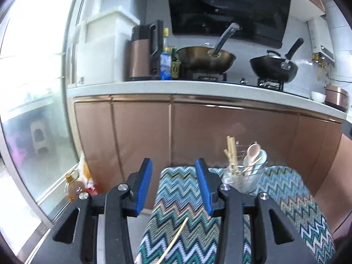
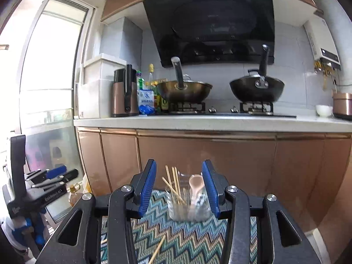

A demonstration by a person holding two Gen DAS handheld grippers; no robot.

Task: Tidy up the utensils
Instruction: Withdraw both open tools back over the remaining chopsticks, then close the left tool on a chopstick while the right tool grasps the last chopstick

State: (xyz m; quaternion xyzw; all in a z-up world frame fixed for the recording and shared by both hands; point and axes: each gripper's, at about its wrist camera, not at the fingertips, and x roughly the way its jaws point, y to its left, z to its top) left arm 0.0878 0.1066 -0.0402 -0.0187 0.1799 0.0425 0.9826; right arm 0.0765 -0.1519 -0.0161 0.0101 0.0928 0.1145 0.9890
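Observation:
A clear glass cup point(image 1: 243, 179) stands at the far end of a zigzag-patterned cloth surface point(image 1: 187, 198); it also shows in the right wrist view point(image 2: 188, 206). It holds several wooden chopsticks point(image 2: 175, 186) and pale spoons point(image 2: 195, 186). One loose chopstick point(image 1: 175, 241) lies on the cloth close below my grippers and shows in the right wrist view too point(image 2: 157, 250). My left gripper point(image 1: 173, 184) is open and empty, left of the cup. My right gripper point(image 2: 179, 187) is open and empty, its fingers framing the cup from behind.
A copper-fronted kitchen counter point(image 2: 198, 123) runs behind, with two woks point(image 2: 183, 91) point(image 2: 256, 90), bottles and a kettle. A glass door is at the left, with an oil bottle point(image 1: 73, 186) on the floor. The left gripper body point(image 2: 28, 191) shows at the right view's left edge.

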